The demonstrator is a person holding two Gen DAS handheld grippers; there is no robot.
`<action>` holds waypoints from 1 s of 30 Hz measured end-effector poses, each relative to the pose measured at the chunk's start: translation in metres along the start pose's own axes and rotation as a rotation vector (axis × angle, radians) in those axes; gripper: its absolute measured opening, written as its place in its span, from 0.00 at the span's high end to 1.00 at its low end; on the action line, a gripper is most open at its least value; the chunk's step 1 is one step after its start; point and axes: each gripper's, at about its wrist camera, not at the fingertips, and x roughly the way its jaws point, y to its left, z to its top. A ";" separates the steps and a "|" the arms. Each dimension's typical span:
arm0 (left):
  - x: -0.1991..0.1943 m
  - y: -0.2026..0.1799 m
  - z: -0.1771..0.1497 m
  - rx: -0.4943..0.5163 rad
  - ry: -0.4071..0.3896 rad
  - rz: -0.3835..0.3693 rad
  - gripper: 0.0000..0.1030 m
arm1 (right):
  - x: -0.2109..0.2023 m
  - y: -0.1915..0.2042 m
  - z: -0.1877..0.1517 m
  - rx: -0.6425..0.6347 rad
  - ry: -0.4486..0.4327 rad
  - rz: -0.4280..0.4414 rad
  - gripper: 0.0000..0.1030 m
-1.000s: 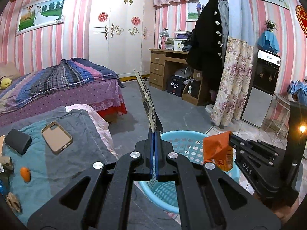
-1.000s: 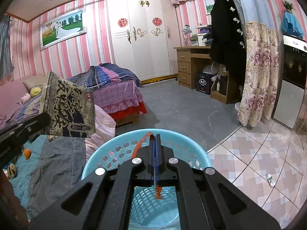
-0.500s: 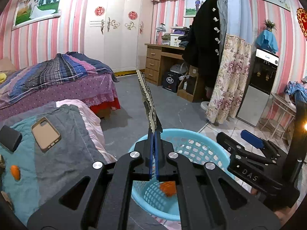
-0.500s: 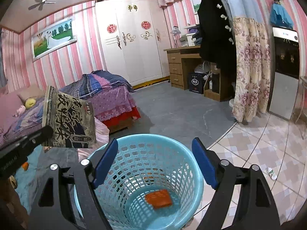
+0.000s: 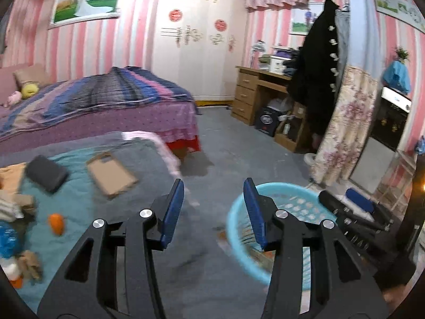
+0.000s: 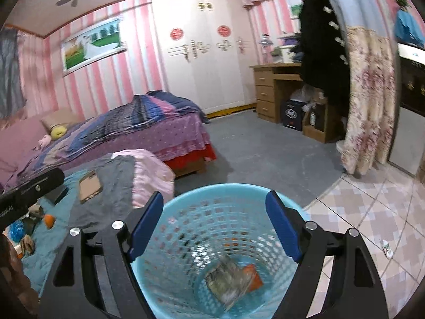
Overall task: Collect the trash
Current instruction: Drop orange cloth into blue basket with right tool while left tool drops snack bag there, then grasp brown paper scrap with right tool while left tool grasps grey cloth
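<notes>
The remaining litter is spread on the teal blanket [image 5: 111,212], left of the blue laundry basket [image 6: 186,204], where a dark printed wrapper [image 6: 228,279] and an orange packet [image 6: 253,276] are already dropped. The left gripper [image 5: 213,210], jaws opening and empty, is nearer; the right gripper [image 6: 213,228] is held wide open. A small orange scrap [image 5: 56,223], possibly peel, is seen down-left.

Both fisheye views are evenly lit by indoor light. Straight lines bow toward dark, vignetted corners. Motion blur smears the blue basket [image 6: 186,202] and bedding; a small lamp glares at right.
</notes>
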 end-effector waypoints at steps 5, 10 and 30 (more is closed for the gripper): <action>-0.036 0.068 -0.008 -0.024 -0.004 0.134 0.50 | -0.002 0.049 -0.002 -0.068 0.006 0.094 0.24; -0.073 0.154 -0.028 -0.122 0.014 0.261 0.44 | -0.008 0.117 -0.011 -0.157 0.010 0.199 0.24; -0.136 0.322 -0.107 -0.270 0.105 0.385 0.27 | -0.018 0.332 -0.074 -0.341 0.107 0.408 0.23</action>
